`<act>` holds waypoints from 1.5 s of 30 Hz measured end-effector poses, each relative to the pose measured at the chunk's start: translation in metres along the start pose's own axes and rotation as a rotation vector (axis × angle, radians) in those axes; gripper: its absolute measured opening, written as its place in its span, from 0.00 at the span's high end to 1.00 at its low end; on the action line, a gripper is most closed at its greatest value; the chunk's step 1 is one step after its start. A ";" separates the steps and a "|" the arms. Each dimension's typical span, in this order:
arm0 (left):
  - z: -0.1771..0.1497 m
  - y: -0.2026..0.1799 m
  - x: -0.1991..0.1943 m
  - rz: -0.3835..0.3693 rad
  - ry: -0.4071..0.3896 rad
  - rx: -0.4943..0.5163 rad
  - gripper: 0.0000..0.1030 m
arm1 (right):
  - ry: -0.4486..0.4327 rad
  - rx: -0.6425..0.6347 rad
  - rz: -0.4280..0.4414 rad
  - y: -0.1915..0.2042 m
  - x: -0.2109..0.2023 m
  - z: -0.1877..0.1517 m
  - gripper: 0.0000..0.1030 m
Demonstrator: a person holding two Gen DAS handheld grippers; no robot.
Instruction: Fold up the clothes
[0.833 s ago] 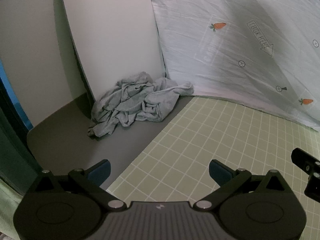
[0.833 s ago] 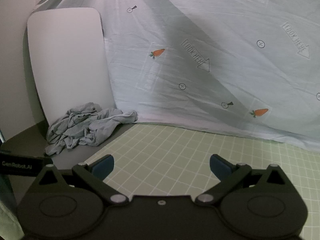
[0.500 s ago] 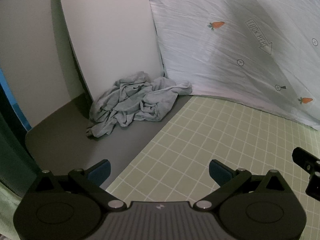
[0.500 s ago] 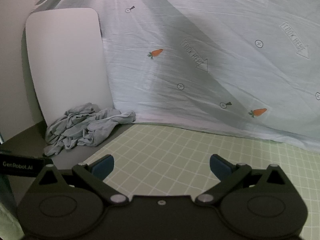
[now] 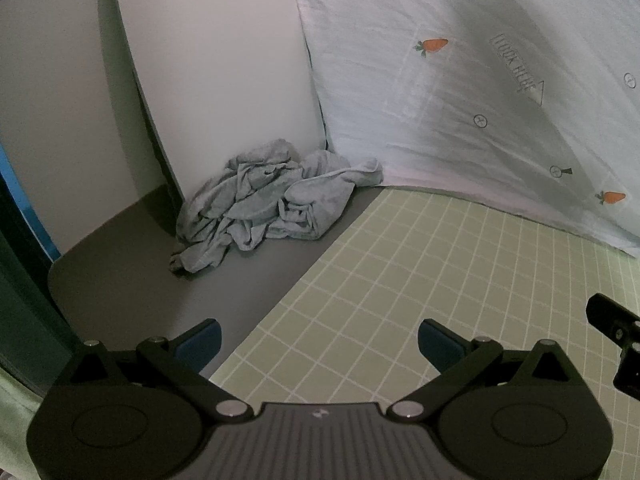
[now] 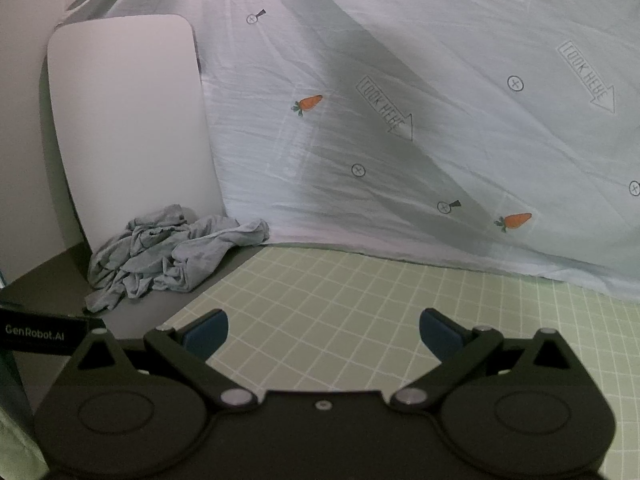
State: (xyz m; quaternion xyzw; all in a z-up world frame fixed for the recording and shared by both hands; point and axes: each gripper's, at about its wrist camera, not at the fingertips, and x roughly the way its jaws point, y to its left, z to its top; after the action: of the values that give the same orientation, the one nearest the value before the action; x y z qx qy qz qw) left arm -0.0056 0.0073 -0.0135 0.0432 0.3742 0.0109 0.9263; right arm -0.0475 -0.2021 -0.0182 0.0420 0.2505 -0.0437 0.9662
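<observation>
1. In the far left corner of the grey table (image 5: 132, 280), the crumpled grey garment (image 5: 264, 200) lies bunched against the foot of the leaning white board (image 5: 208, 64), just beside the hanging carrot-print sheet (image 5: 460, 92) and well apart from both of your grippers.
2. Your left gripper (image 5: 319, 342) is spread wide and holds nothing; your right gripper (image 6: 323, 330) is the same, hovering over the green grid mat (image 6: 380, 300).
3. Risk: the heap is tangled, so a single pinch would likely lift several layers at once and drag the whole wad.
4. Risk: reaching deep into that corner could knock the board or snag the sheet.
5. The garment's long axis seems to run from the sheet's hem down-left toward the table's near edge, with a thin tail (image 5: 192, 260) pointing your way; collar and sleeves cannot be told apart.
</observation>
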 end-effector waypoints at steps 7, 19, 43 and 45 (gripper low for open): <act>0.000 0.001 0.000 -0.001 0.002 0.005 0.00 | 0.002 -0.001 0.001 0.000 -0.002 -0.001 0.00; -0.001 0.000 0.000 0.000 0.011 0.008 0.00 | 0.007 0.006 -0.003 0.005 -0.001 -0.001 0.00; -0.001 0.008 0.010 -0.002 0.057 -0.010 0.00 | 0.044 0.012 0.009 0.008 0.006 -0.004 0.00; 0.000 0.007 0.014 -0.007 0.068 -0.011 0.00 | 0.050 0.009 0.008 0.008 0.010 -0.004 0.00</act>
State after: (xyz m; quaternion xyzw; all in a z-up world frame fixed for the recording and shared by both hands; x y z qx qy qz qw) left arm 0.0047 0.0150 -0.0224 0.0361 0.4057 0.0111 0.9132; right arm -0.0401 -0.1947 -0.0255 0.0482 0.2741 -0.0400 0.9597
